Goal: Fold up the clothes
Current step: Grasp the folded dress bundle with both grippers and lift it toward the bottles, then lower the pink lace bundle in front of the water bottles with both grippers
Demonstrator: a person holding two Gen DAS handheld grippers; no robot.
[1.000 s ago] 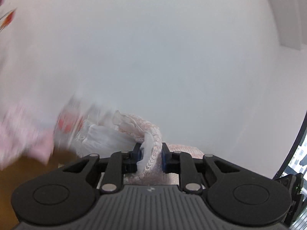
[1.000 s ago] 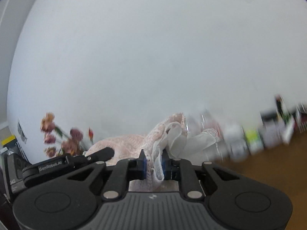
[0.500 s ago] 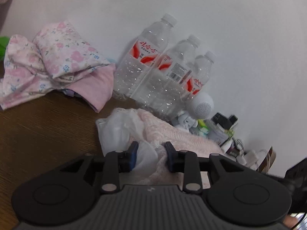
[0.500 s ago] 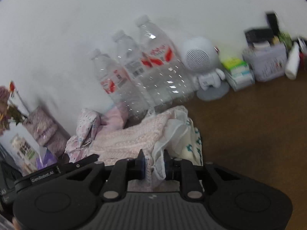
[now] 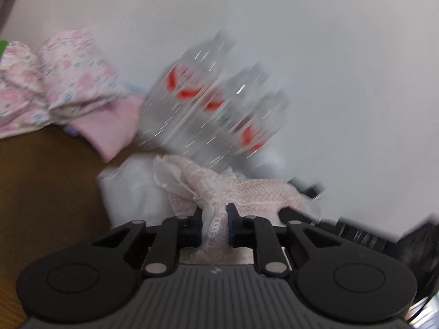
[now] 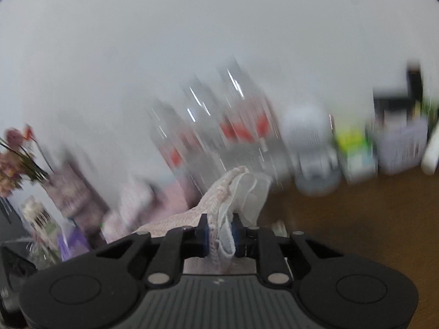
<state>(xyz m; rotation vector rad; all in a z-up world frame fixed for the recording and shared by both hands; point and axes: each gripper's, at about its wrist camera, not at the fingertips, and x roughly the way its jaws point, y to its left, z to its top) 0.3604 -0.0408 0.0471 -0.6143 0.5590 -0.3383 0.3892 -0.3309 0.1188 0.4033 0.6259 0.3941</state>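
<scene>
Both views motion-blurred; I read what I can, taking the row of water bottles (image 5: 208, 115) at the wall as landmark

Left of the bottles, in the left wrist view: a heap of floral and pink clothes (image 5: 63, 93) on the brown table (image 5: 41, 192). In front of the bottles: the pink lace garment (image 5: 241, 192) with its white lining (image 5: 131, 189), bunched, its lower part on the table as far as I can tell. My left gripper (image 5: 214, 226) has its jaws closing, with a fold of the lace edge between the pads and pinched

Right wrist view: dried flowers (image 6: 16, 150) far left of the bottles (image 6: 219, 134); a small white speaker-like object (image 6: 310, 148) and boxes of sundries (image 6: 395, 139) to their right. My right gripper (image 6: 219, 235) has its jaws closing on lace and lining together, cloth filling the gap

Risks, my judgement:
- garment sits just in front of the bottles; a fold swung towards the wall could knock one over
- each grip holds only a thin edge; a tug between hands could pull the lace free or strain it
- lining and lace may slide apart, leaving an uneven fold
</scene>
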